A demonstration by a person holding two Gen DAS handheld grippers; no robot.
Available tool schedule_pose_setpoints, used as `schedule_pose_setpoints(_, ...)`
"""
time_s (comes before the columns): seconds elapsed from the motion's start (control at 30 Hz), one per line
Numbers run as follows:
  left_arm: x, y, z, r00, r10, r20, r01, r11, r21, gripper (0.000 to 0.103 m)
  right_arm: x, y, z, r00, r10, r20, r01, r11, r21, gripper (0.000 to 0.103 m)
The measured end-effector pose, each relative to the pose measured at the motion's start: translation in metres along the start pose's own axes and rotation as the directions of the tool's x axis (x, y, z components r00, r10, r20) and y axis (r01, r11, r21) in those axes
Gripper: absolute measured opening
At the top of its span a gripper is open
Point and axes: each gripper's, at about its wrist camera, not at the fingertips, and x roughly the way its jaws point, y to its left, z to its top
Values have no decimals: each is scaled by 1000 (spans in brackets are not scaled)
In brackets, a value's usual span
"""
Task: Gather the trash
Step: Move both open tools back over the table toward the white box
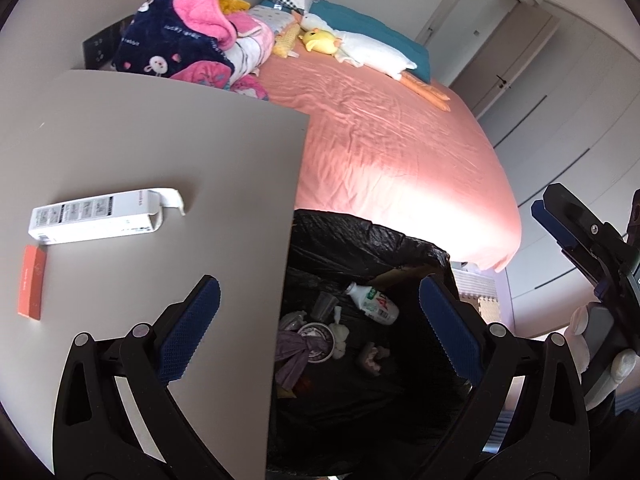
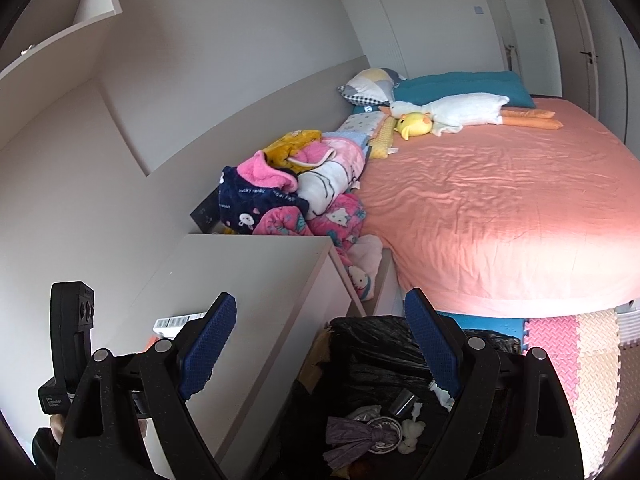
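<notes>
In the left wrist view, a white carton (image 1: 96, 216) with its end flap open and a small orange box (image 1: 31, 284) lie on the grey table (image 1: 160, 140). My left gripper (image 1: 320, 330) is open and empty, straddling the table's edge above the black-lined trash bin (image 1: 360, 240). The bin holds a white bottle (image 1: 374, 302), a clear cup (image 1: 325, 305), a paper tub and purple wrapping (image 1: 294, 354). My right gripper (image 2: 320, 346) is open and empty above the same bin (image 2: 372, 344). The carton's end (image 2: 176, 322) shows past its left finger.
A bed with a pink sheet (image 1: 380, 140) fills the space beyond the bin, with piled blankets (image 1: 192, 44) and plush toys (image 1: 360, 46) along it. Foam floor mats (image 2: 576, 360) lie to the right of the bin. Wardrobe doors (image 1: 560, 92) line the far right.
</notes>
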Motion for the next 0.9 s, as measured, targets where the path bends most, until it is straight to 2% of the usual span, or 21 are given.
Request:
schedule_pose_setpoints(0.67, -32, 61, -18, 995, 89, 45, -83, 988, -128, 96, 47, 62, -4, 989, 101, -104, -113, 987, -110, 86)
schedule_pose_setpoints(0.9, -44, 84, -26, 984, 160, 75, -146, 976, -164, 96, 66, 91, -8, 982, 133, -135, -155, 973, -171, 86)
